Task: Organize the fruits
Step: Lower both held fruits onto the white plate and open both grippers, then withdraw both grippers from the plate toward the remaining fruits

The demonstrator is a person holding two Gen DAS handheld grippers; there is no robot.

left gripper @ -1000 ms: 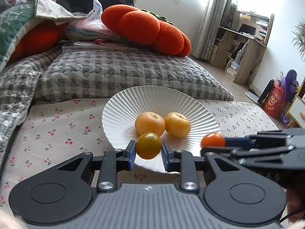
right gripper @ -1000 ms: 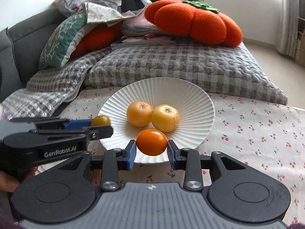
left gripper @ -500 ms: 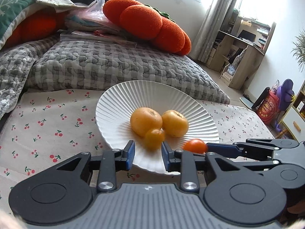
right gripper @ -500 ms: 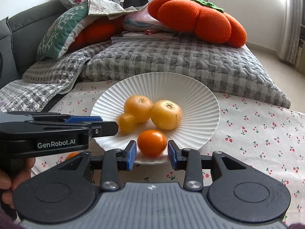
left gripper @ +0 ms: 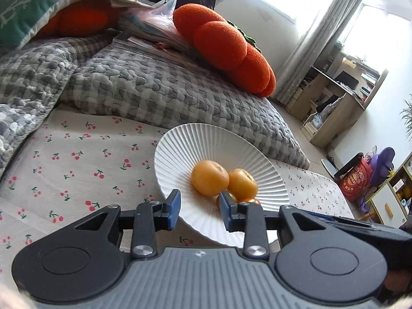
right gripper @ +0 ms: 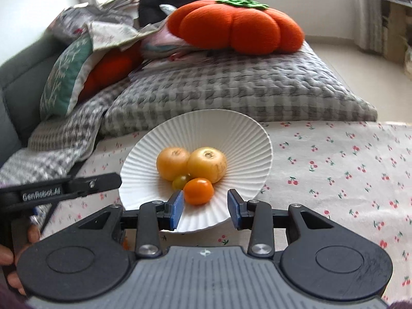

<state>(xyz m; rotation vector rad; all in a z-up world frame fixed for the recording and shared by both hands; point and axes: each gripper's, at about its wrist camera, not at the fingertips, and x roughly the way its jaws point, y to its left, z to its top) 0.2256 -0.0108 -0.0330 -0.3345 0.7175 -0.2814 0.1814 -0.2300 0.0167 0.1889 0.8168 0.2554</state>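
A white ribbed plate (right gripper: 231, 134) (left gripper: 180, 149) sits on the cherry-print cloth. It holds two large yellow-orange fruits (right gripper: 207, 164) (left gripper: 209, 177), a small yellow-green tomato (right gripper: 180, 181) and an orange tomato (right gripper: 198, 191). My right gripper (right gripper: 206, 207) is open and empty, with the orange tomato lying just beyond its jaws. My left gripper (left gripper: 199, 209) is open and empty over the plate's near rim. In the left wrist view the two small tomatoes are mostly hidden behind its right finger (left gripper: 226, 209). The left gripper also shows in the right wrist view (right gripper: 77, 184).
A grey checked quilt (right gripper: 231, 87) (left gripper: 154, 90) lies behind the plate, with an orange pumpkin cushion (right gripper: 237, 25) (left gripper: 226, 49) on it. Pillows are piled at the left (right gripper: 67, 77). A desk and shelves (left gripper: 334, 97) stand far right.
Both grippers opened and let their tomatoes go onto the plate. The yellow-green and orange tomatoes now rest by the two large fruits. Both grippers drew back slightly and the left one swung left.
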